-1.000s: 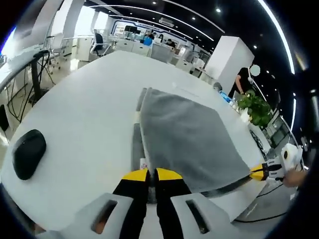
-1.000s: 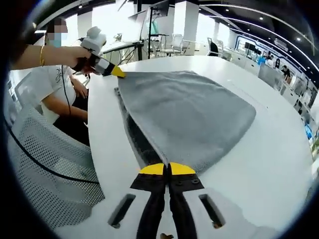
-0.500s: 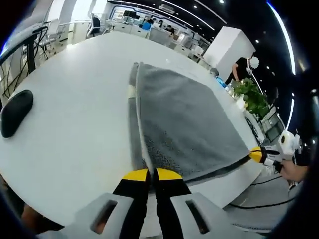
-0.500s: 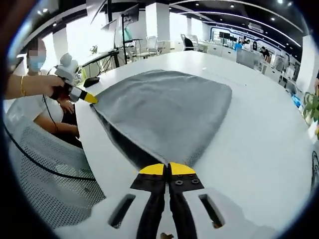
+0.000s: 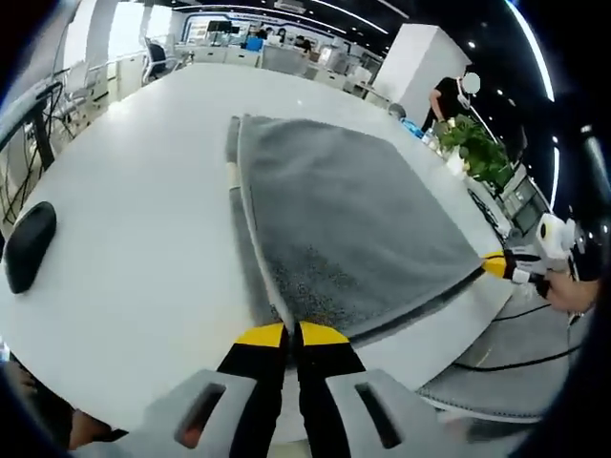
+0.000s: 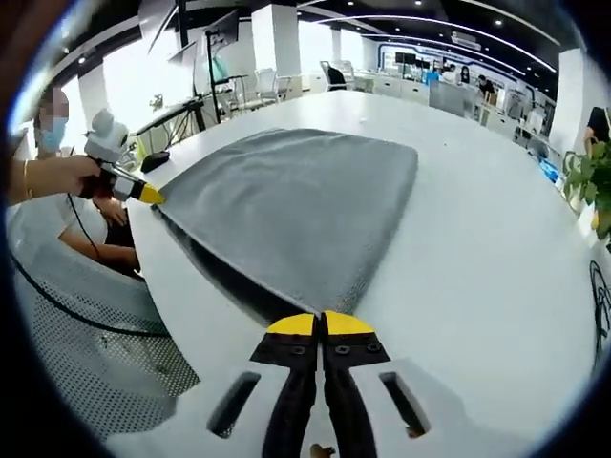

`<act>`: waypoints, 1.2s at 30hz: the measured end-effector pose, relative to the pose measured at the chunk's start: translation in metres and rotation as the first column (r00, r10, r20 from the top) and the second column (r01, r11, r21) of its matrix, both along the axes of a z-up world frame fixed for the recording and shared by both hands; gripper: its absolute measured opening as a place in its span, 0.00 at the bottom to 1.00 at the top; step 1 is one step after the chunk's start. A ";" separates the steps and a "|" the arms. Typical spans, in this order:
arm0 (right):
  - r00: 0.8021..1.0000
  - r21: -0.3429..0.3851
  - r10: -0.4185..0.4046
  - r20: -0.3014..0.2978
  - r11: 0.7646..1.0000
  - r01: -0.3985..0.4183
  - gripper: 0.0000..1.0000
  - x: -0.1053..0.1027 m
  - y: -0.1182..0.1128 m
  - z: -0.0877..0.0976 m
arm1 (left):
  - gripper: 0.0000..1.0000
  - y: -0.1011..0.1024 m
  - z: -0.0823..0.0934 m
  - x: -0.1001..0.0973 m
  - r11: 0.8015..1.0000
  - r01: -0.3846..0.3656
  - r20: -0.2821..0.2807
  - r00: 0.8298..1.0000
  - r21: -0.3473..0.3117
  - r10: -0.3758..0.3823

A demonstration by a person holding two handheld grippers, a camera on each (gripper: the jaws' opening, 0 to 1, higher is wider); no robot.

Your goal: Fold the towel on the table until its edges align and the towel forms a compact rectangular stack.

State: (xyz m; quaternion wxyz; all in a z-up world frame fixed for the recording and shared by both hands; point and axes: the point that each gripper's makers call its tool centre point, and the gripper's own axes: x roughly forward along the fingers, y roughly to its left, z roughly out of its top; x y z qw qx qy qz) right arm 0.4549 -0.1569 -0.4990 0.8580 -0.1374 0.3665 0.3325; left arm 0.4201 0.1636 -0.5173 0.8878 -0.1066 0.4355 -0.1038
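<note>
Since a second ago I have drawn the upper layer of the grey towel back toward the near edge of the table, so its free edge now lies closer over the layer beneath. The towel is a thick terry cloth with a nubby, looped pile, folded once; a narrow dark strip of the lower layer still peeks out along the near side and along the left edge in the left gripper view. It lies on the smooth white table, close to the rim nearest me, its far end rounded off by the fisheye.

My left gripper has its yellow-tipped jaws clenched on one near corner of the towel. My right gripper has its jaws pinched tight on the other near corner; in the right gripper view the cloth fans away from them as a broad wedge.

A black computer mouse, matte and oval, rests on the table well apart from the towel. A leafy green plant stands beyond the far side of the table. A white mesh chair sits below the table's rim.
</note>
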 end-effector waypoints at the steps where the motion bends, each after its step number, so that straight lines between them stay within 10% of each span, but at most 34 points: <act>1: 1.000 -0.023 0.016 -0.003 1.000 -0.017 0.00 -0.002 -0.001 -0.002 | 0.03 -0.001 0.000 0.001 1.000 -0.013 0.001 1.000 -0.017 0.013; 5: 0.985 -0.131 0.167 -0.034 0.977 -0.170 0.00 -0.014 -0.002 -0.024 | 0.03 -0.006 0.003 -0.001 1.000 -0.010 0.008 1.000 -0.028 0.011; 12: 0.990 -0.091 0.138 -0.043 0.986 -0.141 0.00 -0.013 -0.002 -0.026 | 0.03 -0.008 0.005 -0.001 1.000 0.014 -0.004 1.000 0.009 -0.014; 15: 0.958 -0.240 0.286 0.018 0.931 -0.274 0.00 -0.014 -0.003 -0.026 | 0.03 -0.008 0.004 -0.005 1.000 0.002 -0.056 0.998 -0.017 -0.003; 36: 0.996 -0.109 0.075 -0.047 0.991 -0.080 0.00 -0.018 -0.038 -0.026 | 0.03 -0.039 0.001 0.005 0.993 0.100 -0.039 0.994 0.060 -0.098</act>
